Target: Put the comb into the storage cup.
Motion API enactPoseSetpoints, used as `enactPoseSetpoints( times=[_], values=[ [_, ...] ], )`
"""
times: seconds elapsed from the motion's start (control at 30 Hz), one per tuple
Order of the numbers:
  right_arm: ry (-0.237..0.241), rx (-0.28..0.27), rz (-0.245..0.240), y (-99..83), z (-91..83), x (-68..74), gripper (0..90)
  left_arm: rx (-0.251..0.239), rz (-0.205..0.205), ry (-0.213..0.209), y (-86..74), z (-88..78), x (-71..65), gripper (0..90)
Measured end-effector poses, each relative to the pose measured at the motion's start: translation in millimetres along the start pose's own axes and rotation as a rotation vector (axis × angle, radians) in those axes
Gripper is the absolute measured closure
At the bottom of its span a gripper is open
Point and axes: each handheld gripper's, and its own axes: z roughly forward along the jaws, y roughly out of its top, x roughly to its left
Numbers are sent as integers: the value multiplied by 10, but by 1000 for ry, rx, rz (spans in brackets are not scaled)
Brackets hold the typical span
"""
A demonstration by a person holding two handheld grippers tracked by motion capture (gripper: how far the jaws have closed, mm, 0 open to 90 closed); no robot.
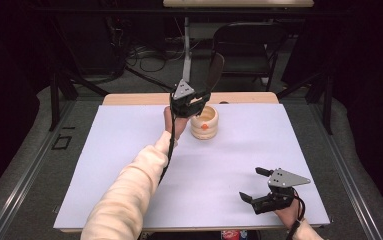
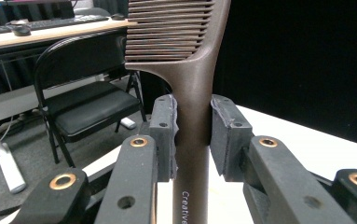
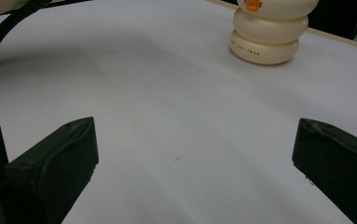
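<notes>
L claw (image 2: 192, 135) clamped on brown comb (image 2: 192, 70) handle; R claw (image 3: 195, 154) wide open, empty, over table (image 3: 167, 116).

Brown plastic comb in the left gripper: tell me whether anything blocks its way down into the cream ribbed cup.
Nothing visible does. The left gripper holds the brown plastic comb upright just above the cream ribbed cup, whose mouth looks open.

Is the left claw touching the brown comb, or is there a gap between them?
Touching. In the left gripper view, the left claw has both pads pressed against the handle of the brown comb, with no gap on either side.
</notes>
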Motion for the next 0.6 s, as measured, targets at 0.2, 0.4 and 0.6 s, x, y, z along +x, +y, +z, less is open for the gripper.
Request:
enactPoseSetpoints(
  times=[0.2,0.4,0.6],
  values=[
    [0,-1,0,0,-1,0,0,-3,2,6,-36,49,-10,723],
    [1,2,1,0,-2,2,0,-1,1,4,-79,81,7,723],
    [1,1,0,0,-2,1,0,1,-12,-4,-123,113,23,723]
  ],
)
